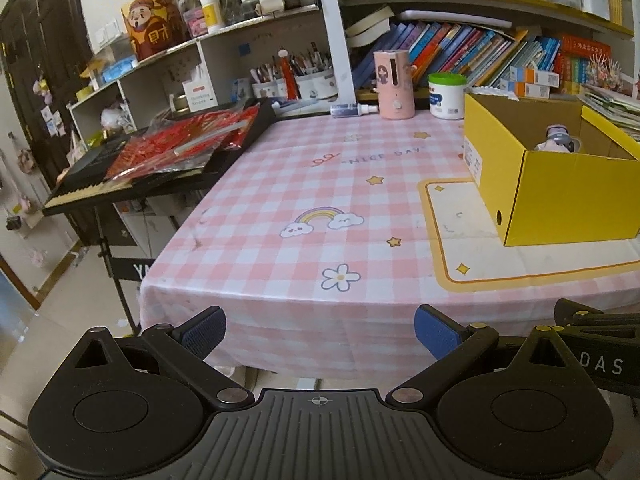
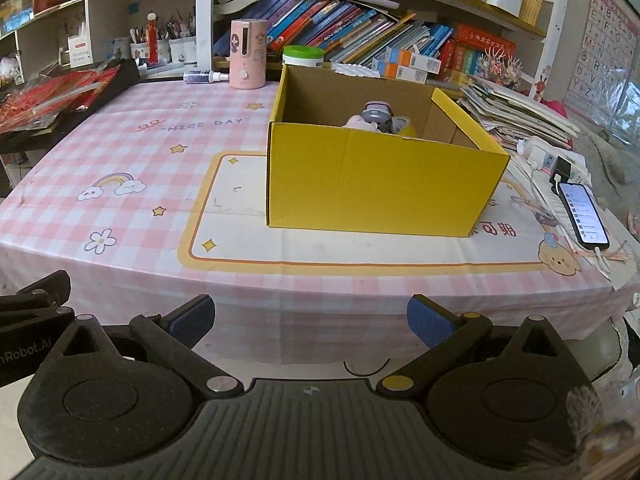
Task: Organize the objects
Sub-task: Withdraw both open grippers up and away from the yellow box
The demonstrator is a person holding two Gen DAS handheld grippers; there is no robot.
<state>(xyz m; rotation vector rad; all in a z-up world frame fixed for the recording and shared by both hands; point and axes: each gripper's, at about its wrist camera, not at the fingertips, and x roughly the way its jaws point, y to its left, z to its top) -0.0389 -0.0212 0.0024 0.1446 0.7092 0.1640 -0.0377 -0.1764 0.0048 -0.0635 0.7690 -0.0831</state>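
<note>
A yellow cardboard box (image 2: 376,176) stands open on the pink checked tablecloth (image 2: 120,152); it also shows at the right of the left wrist view (image 1: 560,192). Small toys (image 2: 376,118) lie inside it, partly hidden by its front wall, and show in the left wrist view too (image 1: 558,140). My left gripper (image 1: 320,330) is open and empty, held off the table's near edge. My right gripper (image 2: 310,320) is open and empty, also off the near edge, in front of the box.
A pink dispenser (image 2: 248,54), a spray bottle (image 2: 202,77) and a green-lidded tub (image 2: 303,56) stand at the back. A phone (image 2: 582,216) on a cable and paper stacks (image 2: 516,114) lie right. A keyboard with red packets (image 1: 168,152) sits left. Bookshelves fill the back.
</note>
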